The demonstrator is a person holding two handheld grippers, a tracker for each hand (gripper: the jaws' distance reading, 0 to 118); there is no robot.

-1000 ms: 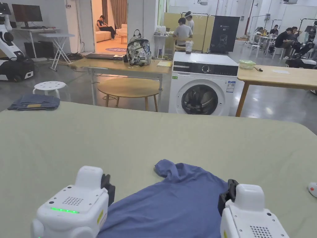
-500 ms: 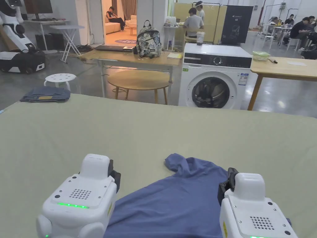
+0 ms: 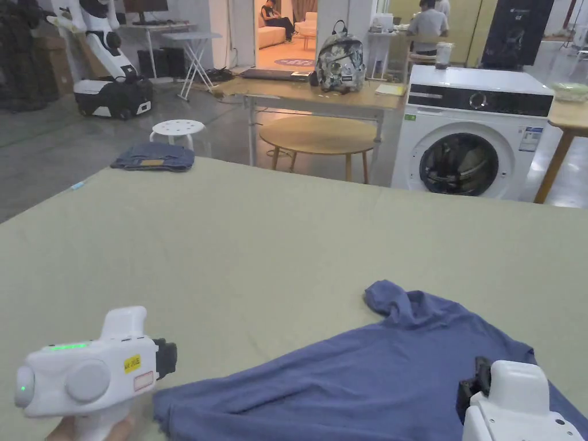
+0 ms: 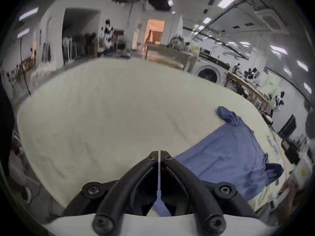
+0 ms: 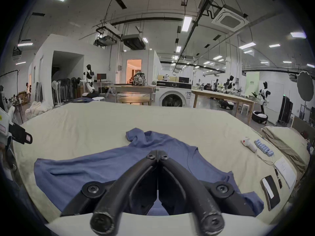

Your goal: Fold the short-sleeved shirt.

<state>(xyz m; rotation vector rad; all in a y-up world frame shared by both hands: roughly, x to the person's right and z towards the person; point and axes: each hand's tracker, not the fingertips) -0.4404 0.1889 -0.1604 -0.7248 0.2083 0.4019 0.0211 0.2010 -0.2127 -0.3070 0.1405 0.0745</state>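
A blue short-sleeved shirt (image 3: 356, 379) lies spread on the pale green cloth-covered table (image 3: 258, 241), one sleeve bunched up at its far end. My left gripper (image 3: 169, 359) is turned on its side just left of the shirt's near corner; in its own view the jaws (image 4: 160, 153) are shut with nothing between them, and the shirt (image 4: 230, 154) lies to their right. My right gripper (image 3: 471, 390) hovers over the shirt's right part. Its jaws (image 5: 158, 154) are shut above the flat cloth (image 5: 102, 168). The left gripper (image 5: 25, 137) shows at that view's left edge.
Folded jeans (image 3: 152, 156) sit at the table's far left corner. A white handset (image 5: 248, 144), a blue strip (image 5: 263, 147), a phone (image 5: 271, 193) and a paper (image 5: 284, 171) lie along the right side. A washing machine (image 3: 476, 132) and wooden tables stand beyond.
The head camera has panned left. My left gripper has swung out to the left of the shirt and rolled onto its side. The right gripper sits lower in view.
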